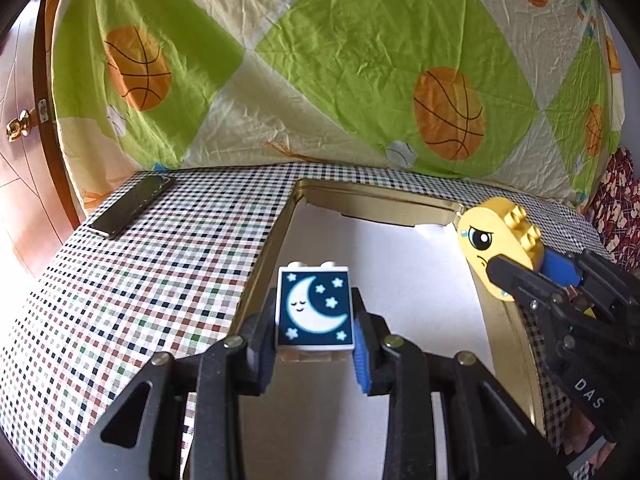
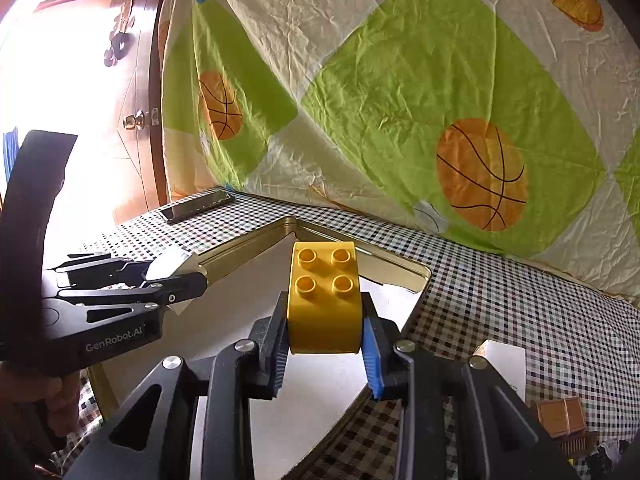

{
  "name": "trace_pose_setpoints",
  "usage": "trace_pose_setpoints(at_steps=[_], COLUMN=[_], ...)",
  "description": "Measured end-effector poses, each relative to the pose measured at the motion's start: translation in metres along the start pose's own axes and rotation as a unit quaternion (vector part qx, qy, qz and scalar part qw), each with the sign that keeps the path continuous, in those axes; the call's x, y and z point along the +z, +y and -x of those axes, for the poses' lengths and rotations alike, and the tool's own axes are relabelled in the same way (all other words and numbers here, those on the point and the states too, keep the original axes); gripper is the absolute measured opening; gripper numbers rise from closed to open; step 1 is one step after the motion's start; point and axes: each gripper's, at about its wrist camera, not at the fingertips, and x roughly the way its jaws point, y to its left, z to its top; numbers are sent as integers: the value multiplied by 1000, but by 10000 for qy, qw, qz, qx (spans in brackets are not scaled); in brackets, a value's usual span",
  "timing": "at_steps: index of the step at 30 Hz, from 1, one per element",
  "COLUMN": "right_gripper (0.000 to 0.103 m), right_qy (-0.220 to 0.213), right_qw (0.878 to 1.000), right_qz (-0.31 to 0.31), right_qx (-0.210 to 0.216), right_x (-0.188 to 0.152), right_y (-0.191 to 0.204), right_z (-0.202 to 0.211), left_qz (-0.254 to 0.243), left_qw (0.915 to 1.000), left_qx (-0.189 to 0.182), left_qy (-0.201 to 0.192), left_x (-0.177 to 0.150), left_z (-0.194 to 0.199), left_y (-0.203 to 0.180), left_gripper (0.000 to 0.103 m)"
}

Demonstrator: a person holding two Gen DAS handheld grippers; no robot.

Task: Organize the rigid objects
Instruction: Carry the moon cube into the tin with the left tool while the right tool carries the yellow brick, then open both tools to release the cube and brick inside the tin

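Note:
My left gripper [image 1: 316, 324] is shut on a white brick with a moon picture [image 1: 315, 312] and holds it above a gold tin tray [image 1: 280, 232] lined with white paper. My right gripper [image 2: 325, 320] is shut on a yellow brick with a face print [image 2: 325, 300], studs up, also over the tray [image 2: 416, 280]. In the left wrist view the yellow brick [image 1: 492, 240] and the right gripper [image 1: 516, 276] hang over the tray's right rim. In the right wrist view the left gripper [image 2: 176, 276] holds the white brick [image 2: 170, 264] at the left.
A dark phone [image 1: 132, 206] lies on the checked tablecloth [image 1: 140, 280] at the back left. A white box [image 2: 504, 364] and small brown boxes [image 2: 560, 416] sit at the right. A basketball-print sheet [image 1: 340, 60] hangs behind. A wooden door [image 1: 20, 128] stands at left.

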Motion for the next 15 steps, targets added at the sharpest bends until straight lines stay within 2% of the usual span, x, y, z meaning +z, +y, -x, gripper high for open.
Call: trace_pose_setpoints(at_steps=[15], right_gripper=[34], right_qy=[638], right_qw=[9980], right_qz=[-19], right_qx=[44], right_x=[0], right_y=[-8], right_z=[-40], left_qz=[-322], left_qw=[9974], left_qx=[-38], left_qy=[640], left_x=[18], left_z=[-25], left_y=[2], left_gripper=[31])
